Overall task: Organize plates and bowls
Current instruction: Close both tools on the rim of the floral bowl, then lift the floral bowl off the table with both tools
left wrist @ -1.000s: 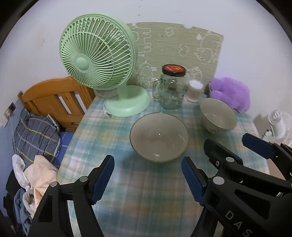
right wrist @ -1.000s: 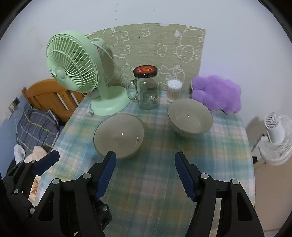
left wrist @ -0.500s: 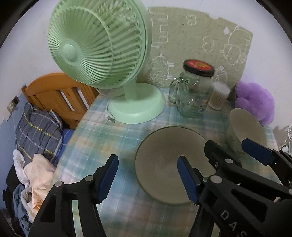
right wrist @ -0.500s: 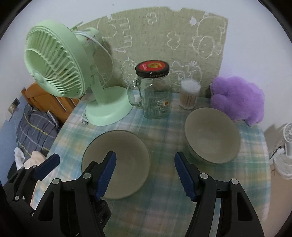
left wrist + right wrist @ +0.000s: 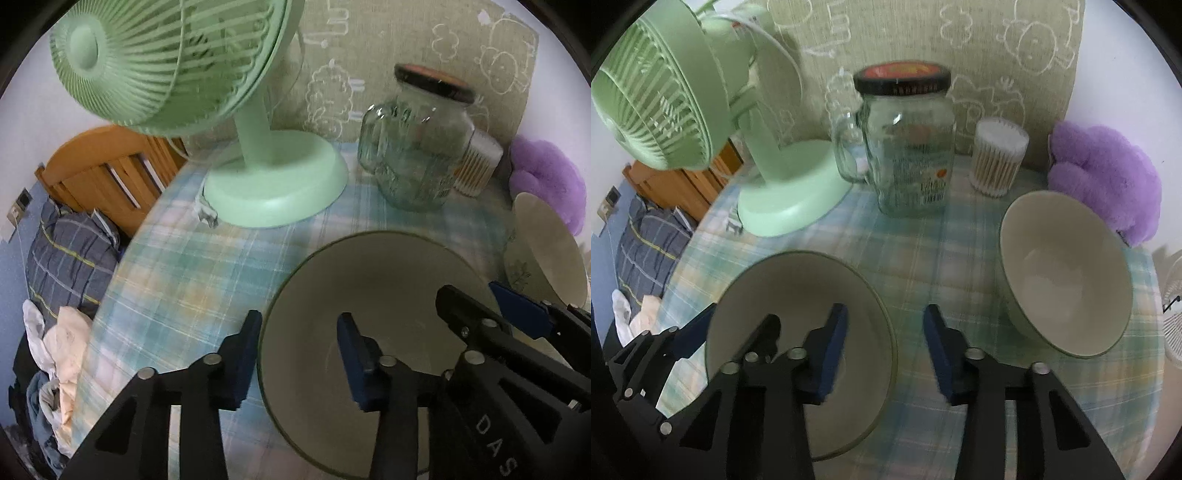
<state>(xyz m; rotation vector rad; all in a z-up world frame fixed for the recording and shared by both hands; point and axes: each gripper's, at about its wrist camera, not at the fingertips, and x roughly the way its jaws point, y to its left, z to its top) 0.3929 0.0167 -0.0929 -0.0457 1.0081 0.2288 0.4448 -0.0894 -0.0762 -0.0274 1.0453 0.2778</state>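
**Two grippers straddle one bowl's rim**

The left gripper (image 5: 299,354) and right gripper (image 5: 882,347), jaws just closing yet still apart, each bracket opposite rims of the wide bowl (image 5: 373,280). The deeper bowl (image 5: 1067,269) sits beyond the right gripper's right finger.

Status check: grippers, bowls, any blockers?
Left gripper and right gripper both closing, astride opposite rims of the wide grey-green ceramic bowl, pads not yet pressing. Second, deeper cream bowl sits apart. Nothing in the way.
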